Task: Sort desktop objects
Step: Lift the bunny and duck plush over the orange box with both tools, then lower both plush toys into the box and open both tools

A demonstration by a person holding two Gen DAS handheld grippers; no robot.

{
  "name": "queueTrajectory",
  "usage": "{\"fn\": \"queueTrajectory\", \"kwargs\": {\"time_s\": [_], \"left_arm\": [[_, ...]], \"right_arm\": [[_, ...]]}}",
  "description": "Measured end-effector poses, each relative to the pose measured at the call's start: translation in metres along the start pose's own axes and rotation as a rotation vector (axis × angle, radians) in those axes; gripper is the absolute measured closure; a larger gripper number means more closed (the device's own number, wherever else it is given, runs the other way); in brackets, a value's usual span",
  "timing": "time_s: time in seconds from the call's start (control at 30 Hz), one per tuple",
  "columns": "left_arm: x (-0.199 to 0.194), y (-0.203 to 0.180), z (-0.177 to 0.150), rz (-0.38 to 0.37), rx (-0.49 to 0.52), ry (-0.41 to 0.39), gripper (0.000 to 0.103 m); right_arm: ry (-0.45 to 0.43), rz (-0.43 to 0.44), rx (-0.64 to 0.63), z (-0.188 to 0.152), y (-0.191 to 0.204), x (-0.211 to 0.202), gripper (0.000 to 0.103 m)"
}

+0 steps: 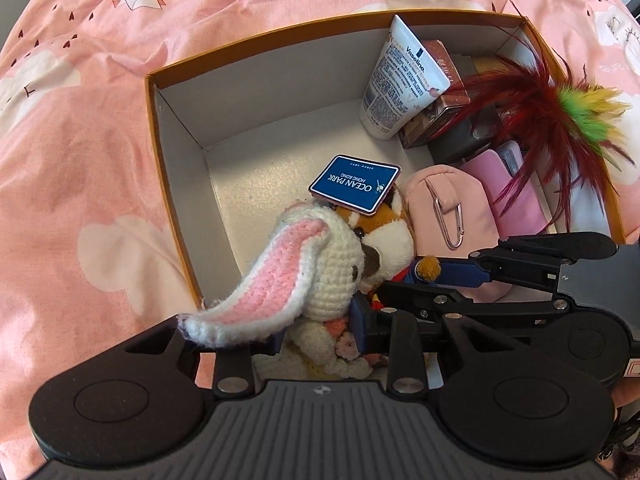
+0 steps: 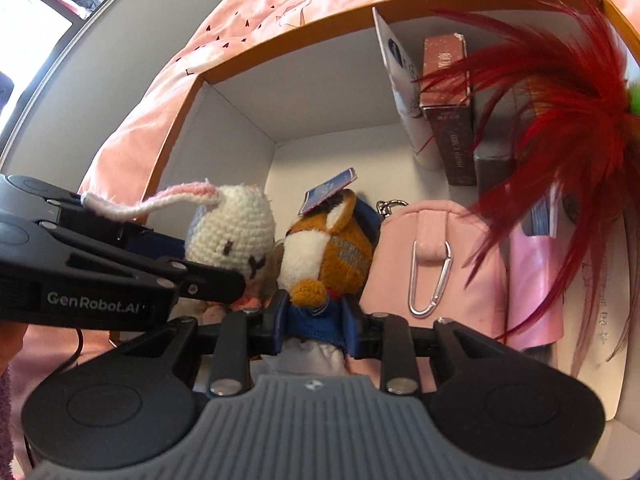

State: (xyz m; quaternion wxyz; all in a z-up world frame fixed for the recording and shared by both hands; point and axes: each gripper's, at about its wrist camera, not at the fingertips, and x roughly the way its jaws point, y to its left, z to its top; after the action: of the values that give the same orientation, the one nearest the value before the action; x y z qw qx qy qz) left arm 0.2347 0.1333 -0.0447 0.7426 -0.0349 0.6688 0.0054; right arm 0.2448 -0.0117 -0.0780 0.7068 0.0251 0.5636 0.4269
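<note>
Both grippers hold soft toys inside an open box (image 1: 176, 92). At the bottom centre of the left wrist view, the left gripper (image 1: 320, 332) is clamped on the body of a crocheted rabbit (image 1: 336, 264), whose pink-lined ear droops toward the lower left. Right beside it, the right gripper (image 2: 316, 320) pinches the blue-clad body of a plush fox (image 2: 332, 248), low in the centre of the right wrist view; the two toys touch head to head. A blue tag (image 1: 356, 182) reading Ocean Park lies tilted on the fox's head. Just right of the fox sits a pink pouch (image 1: 452, 200) with a silver clip. Further up, a white tube (image 1: 400, 76) leans against a brown carton (image 1: 440, 96). Red feathers (image 1: 532, 108) spread across the right side. Pink bedding (image 1: 80, 120) surrounds the box.
</note>
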Motion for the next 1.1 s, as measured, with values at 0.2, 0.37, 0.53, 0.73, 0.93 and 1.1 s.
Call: {"fn": "queueTrajectory", "kwargs": {"time_s": [0.2, 0.37, 0.53, 0.73, 0.93, 1.1], "left_arm": [[-0.006, 0.002, -0.002, -0.014, 0.014, -0.017, 0.059], [-0.022, 0.008, -0.003, -0.025, 0.002, -0.044, 0.05], [-0.04, 0.009, -0.001, -0.032, 0.011, -0.128, 0.061], [-0.027, -0.013, 0.005, 0.04, 0.109, -0.173, 0.068], [-0.004, -0.015, 0.01, 0.097, 0.102, -0.154, 0.069], [0.006, -0.011, 0.018, 0.108, 0.083, -0.12, 0.07]], "right_arm": [[-0.013, -0.007, -0.063, -0.002, 0.003, -0.012, 0.064], [-0.008, -0.01, -0.126, -0.005, 0.007, -0.016, 0.06], [0.007, -0.003, -0.139, -0.008, 0.011, -0.011, 0.071], [0.017, 0.004, -0.105, -0.009, 0.004, -0.01, 0.072], [0.001, 0.011, -0.018, -0.011, -0.004, -0.012, 0.073], [0.006, 0.002, -0.029, -0.009, -0.001, -0.009, 0.071]]}}
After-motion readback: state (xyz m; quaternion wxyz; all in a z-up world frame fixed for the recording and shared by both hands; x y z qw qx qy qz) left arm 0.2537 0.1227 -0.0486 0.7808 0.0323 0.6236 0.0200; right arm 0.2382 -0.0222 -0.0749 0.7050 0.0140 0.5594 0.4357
